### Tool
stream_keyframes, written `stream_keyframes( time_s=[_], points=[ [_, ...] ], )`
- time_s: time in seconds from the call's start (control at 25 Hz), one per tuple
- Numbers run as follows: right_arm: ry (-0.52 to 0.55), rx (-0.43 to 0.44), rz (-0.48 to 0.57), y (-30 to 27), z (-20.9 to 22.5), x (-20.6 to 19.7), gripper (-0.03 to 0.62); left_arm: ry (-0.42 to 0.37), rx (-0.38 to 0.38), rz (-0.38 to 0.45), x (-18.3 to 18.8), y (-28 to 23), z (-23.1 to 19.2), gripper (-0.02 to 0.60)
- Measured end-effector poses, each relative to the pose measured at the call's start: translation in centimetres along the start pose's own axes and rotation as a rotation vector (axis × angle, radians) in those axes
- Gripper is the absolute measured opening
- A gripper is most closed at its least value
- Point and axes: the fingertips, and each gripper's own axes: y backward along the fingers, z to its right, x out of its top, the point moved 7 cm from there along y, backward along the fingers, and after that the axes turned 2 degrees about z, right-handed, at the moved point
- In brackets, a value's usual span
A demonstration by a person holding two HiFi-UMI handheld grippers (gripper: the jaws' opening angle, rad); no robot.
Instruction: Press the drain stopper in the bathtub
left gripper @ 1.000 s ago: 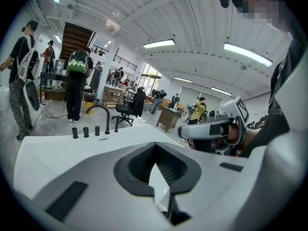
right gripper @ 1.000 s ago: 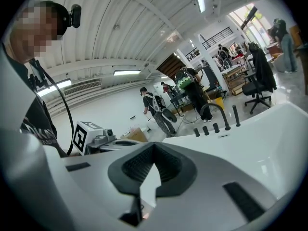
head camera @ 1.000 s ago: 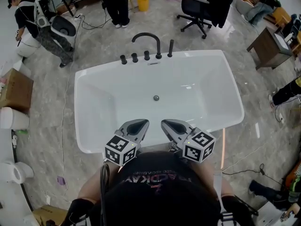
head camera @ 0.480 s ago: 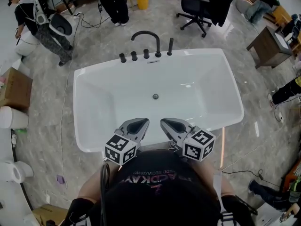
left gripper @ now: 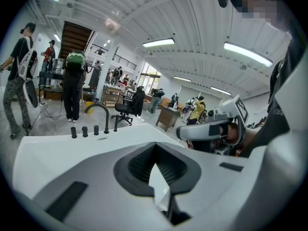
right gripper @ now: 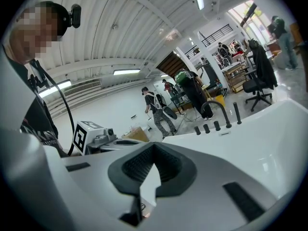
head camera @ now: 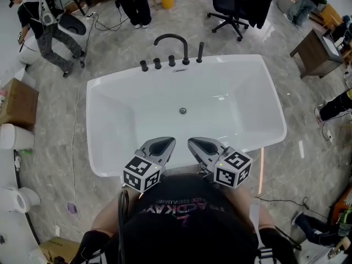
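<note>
Held over the bathtub near rim, left gripper and right gripper jaws closed, empty, probably to prod the distant drain stopper.

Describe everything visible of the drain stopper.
The drain stopper is a small round grey disc, metallic-looking, lying in the middle of the white bathtub floor. Up or pressed down: too small to tell. Nothing touches it; the left hand-held gripper and right hand-held gripper hover at the near rim.
</note>
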Motion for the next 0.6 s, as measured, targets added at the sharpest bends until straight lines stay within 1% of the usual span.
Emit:
stream_keyframes(
  time_s=[0.6],
  points=[
    [0.000,0.000,-0.003,-0.23,-0.10,-0.20,0.011,-0.006,0.003,0.002,-0.07,0.21,-0.05,0.006]
  ],
)
